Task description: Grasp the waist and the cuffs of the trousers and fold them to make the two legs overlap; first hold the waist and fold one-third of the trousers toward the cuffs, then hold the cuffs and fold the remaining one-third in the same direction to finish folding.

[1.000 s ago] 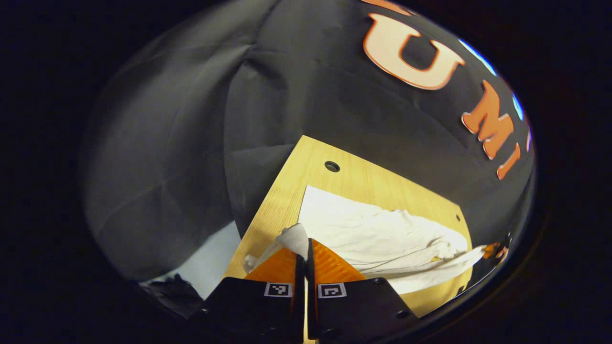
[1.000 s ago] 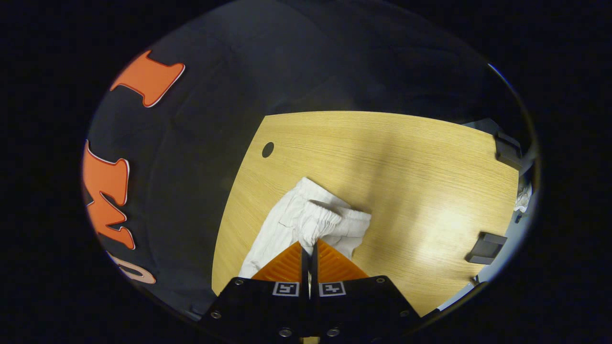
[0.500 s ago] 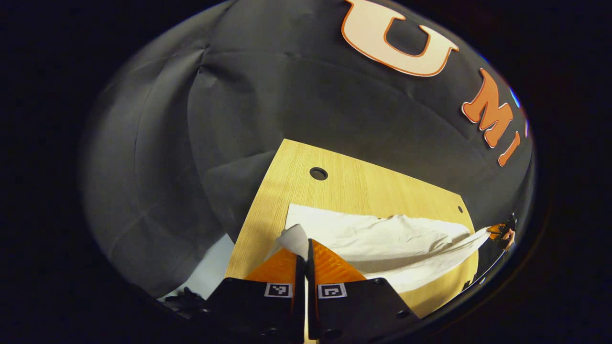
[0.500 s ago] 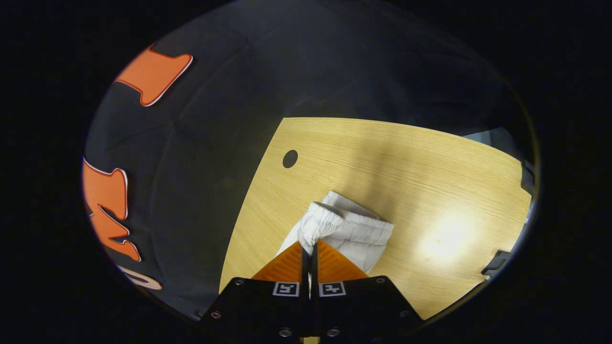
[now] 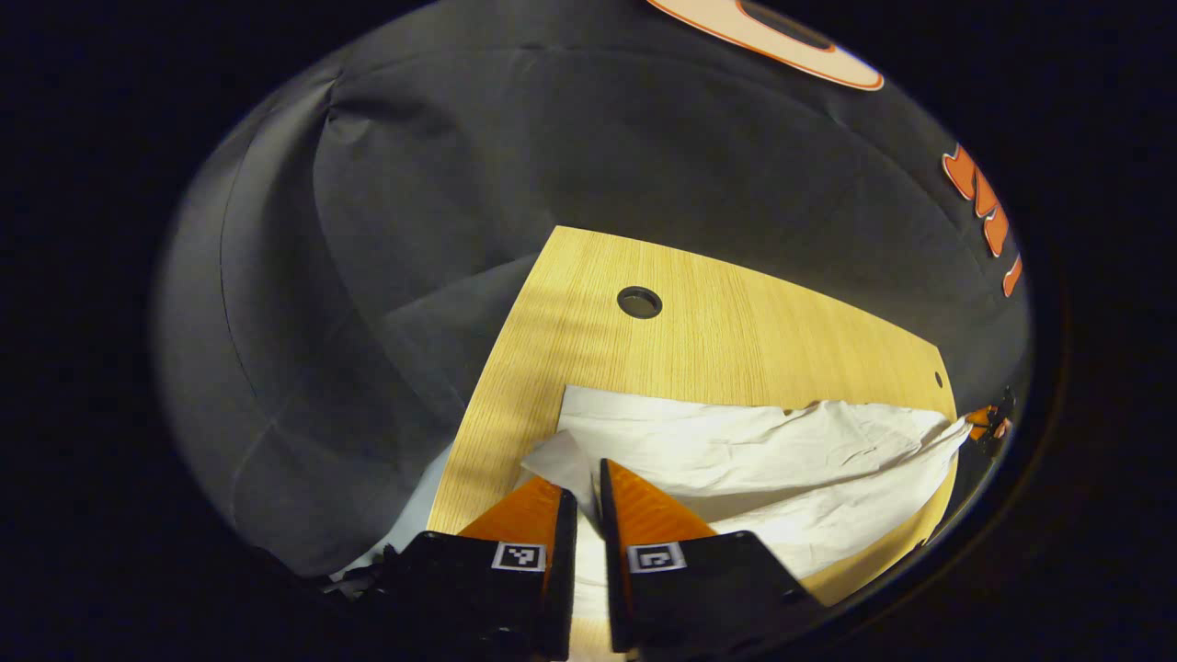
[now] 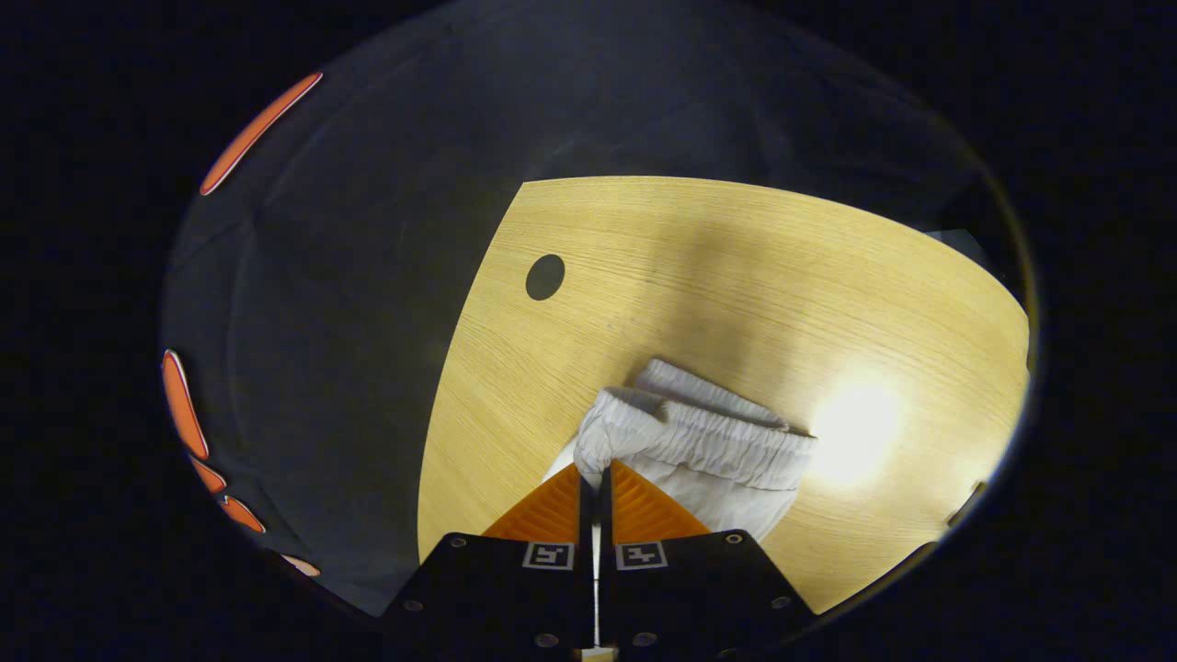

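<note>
Black cloth wall all round, and a pale wooden bench (image 5: 736, 313) with a round cable hole (image 5: 639, 302) near its back edge. The white trousers (image 5: 791, 460) lie stretched along the bench in the left gripper view, one layer draped over the other.

What's changed: half a second back the left gripper (image 5: 588, 492) had its fingers pressed tight on the cuff (image 5: 565, 460) with the cloth held up off the wood. Now the cloth has come down and lies much flatter, and a gap has opened between those fingers. The cuff corner still sits right at the tips, but I can't tell if it's still pinched or already let go. The right gripper (image 6: 596, 478) hasn't loosened: its fingers are squeezed together on the elastic waist (image 6: 708, 437), which has lowered onto the bench and bunches in a ridge just ahead of them.

My read is the leg-over-leg fold is basically laid down and the left side is starting its release. The thirds folds aren't done yet; the trousers are still at full length.

Around it: the far-off right gripper (image 5: 988, 425) shows at the waist end in the left gripper view. Nothing sits on the bench in the way of folding. The wrinkled top layer might need smoothing, and the bunched waist could drag the fold crooked.
</note>
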### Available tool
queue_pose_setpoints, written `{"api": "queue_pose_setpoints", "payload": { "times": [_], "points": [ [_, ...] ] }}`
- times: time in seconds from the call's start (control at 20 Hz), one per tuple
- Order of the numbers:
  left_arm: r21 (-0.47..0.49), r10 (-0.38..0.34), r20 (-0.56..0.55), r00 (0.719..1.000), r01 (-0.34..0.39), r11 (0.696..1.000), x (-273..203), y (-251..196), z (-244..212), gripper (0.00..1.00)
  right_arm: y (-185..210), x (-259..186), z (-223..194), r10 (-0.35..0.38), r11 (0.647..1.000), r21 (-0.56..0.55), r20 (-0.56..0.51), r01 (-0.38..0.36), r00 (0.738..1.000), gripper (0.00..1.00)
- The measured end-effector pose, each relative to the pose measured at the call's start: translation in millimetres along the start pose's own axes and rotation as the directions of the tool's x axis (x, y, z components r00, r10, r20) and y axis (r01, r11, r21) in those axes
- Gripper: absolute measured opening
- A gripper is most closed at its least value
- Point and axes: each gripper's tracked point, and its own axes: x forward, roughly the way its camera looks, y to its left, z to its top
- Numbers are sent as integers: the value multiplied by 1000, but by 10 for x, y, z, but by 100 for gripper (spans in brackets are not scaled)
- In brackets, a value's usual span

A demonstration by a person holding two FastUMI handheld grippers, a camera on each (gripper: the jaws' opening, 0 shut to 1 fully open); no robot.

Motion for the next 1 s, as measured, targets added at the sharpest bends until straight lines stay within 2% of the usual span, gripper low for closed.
{"api": "queue_pose_setpoints", "payload": {
  "times": [0.1,0.2,0.25,0.3,0.35,0.4,0.45,0.5,0.55,0.6,0.75,1.0],
  "points": [
    [-60,19,31,999,-17,998,33,27,122,23,62,-35,-7,57,995,85,-17,-56,998,3],
    [-130,63,47,997,-57,990,31,167,146,41,93,-95,-10,95,987,129,-23,-91,995,5],
    [-156,73,49,996,-65,986,-1,225,155,47,137,-127,15,114,985,131,-13,-111,993,11],
    [-168,88,63,994,-76,983,-44,286,189,52,168,-186,28,130,985,118,4,-129,992,19],
    [-169,94,68,993,-81,982,-74,319,176,57,205,-257,63,150,984,90,24,-151,988,39],
    [-163,91,78,993,-78,984,-111,330,180,64,221,-330,96,165,985,52,39,-167,985,47],
    [-142,84,80,993,-72,987,-167,301,193,71,191,-399,121,167,986,16,48,-168,985,72],
    [-118,75,86,993,-65,991,-228,263,208,79,118,-471,126,150,989,-16,52,-149,987,70],
    [-91,69,91,993,-60,994,-303,166,210,88,-5,-520,139,118,992,-55,59,-115,991,83],
    [-64,63,91,994,-58,996,-371,88,200,98,-174,-557,145,73,993,-100,74,-65,995,86],
    [-1,47,95,994,-47,999,-548,-158,183,100,-653,-655,80,-53,978,-197,89,70,995,93],
    [62,27,92,995,-33,998,-810,-513,85,99,-1039,-516,-112,-169,958,-225,46,175,985,96]
  ]
}}
